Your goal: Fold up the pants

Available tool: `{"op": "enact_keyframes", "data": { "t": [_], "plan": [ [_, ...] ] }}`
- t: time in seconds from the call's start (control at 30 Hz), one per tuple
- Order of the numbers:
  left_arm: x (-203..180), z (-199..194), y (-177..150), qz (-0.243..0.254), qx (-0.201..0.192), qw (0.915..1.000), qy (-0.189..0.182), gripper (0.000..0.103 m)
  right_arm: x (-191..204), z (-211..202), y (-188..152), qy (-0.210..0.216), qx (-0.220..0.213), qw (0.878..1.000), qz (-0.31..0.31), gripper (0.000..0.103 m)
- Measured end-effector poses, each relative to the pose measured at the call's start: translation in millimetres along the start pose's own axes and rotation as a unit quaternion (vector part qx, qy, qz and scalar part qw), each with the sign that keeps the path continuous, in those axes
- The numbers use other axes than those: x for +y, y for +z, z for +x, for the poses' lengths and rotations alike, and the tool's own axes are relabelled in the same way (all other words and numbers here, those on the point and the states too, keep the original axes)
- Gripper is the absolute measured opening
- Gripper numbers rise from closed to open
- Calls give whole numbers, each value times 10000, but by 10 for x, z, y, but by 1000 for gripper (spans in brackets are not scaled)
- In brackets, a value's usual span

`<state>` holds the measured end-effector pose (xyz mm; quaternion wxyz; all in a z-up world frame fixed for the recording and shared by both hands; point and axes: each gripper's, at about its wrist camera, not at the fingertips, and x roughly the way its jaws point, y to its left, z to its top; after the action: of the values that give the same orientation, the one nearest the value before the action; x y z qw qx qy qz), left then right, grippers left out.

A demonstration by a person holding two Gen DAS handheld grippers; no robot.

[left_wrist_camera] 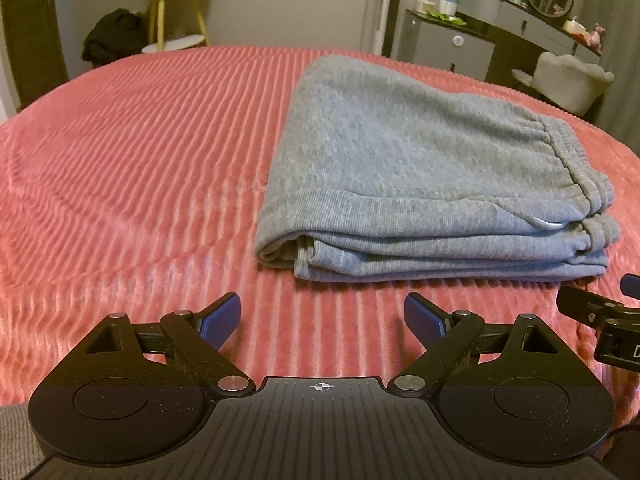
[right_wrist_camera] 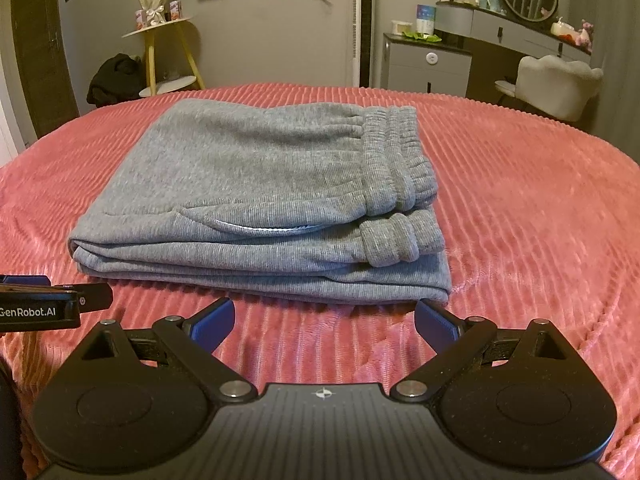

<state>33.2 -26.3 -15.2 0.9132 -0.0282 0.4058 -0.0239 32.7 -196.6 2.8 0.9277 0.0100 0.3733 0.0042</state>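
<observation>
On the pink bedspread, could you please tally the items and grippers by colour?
Grey: 1, the folded sweatpants
Black with blue pads: 2, the left gripper and the right gripper, both open
Total: 3, over the pink bedspread

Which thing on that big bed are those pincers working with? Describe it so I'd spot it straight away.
Start at the bed's pink ribbed bedspread. On it, just beyond both open grippers, lie the grey sweatpants, folded into a thick stack of layers. The ribbed elastic waistband on its right side marks it out.
</observation>
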Motion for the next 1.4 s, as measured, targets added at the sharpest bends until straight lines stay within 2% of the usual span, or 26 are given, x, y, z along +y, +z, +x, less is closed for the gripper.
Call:
{"op": "enact_keyframes", "data": {
  "t": [1.4],
  "plan": [
    [-33, 23, -4, 72, 42, 9999, 98, 93, 10, -26, 3, -21, -40, 10000, -19, 97]
  ]
}}
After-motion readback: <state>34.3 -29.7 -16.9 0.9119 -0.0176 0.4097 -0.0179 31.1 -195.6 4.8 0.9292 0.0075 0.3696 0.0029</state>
